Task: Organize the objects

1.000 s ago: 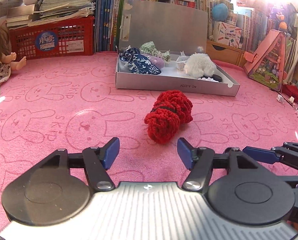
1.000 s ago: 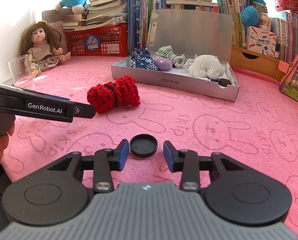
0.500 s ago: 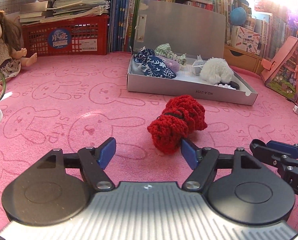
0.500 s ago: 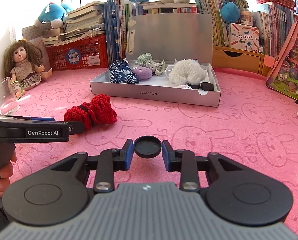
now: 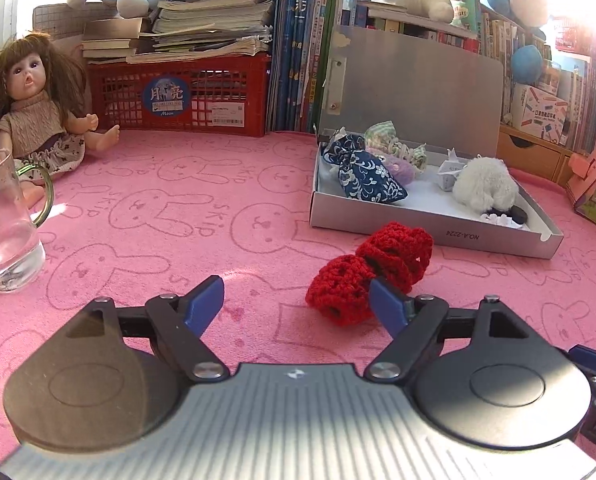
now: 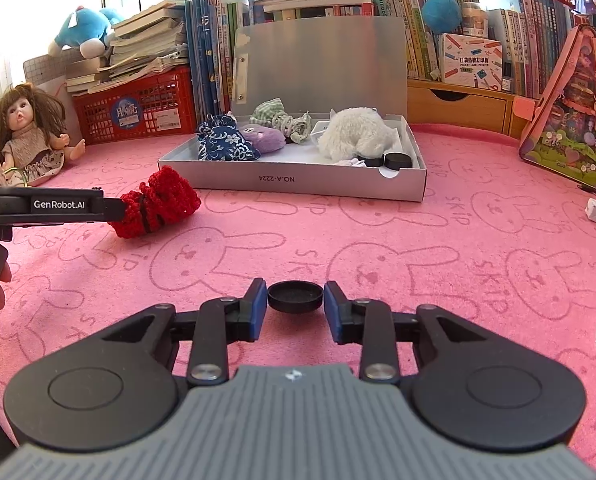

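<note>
From my left wrist I see the left gripper [image 5: 296, 300], jaws just widening and gripping nothing, right finger beside the red crochet piece [image 5: 371, 276] before the grey box [image 5: 429, 224]. Only my right wrist shows the right gripper [image 6: 295, 307], jaws clamped on a black cap [image 6: 295, 297], open pink tabletop [image 6: 437, 248] ahead.

The right gripper [image 6: 295, 307] fingers clamp a black round lid [image 6: 295, 296].

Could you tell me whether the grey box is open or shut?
Open: the grey box has its lid upright behind, contents exposed.
</note>
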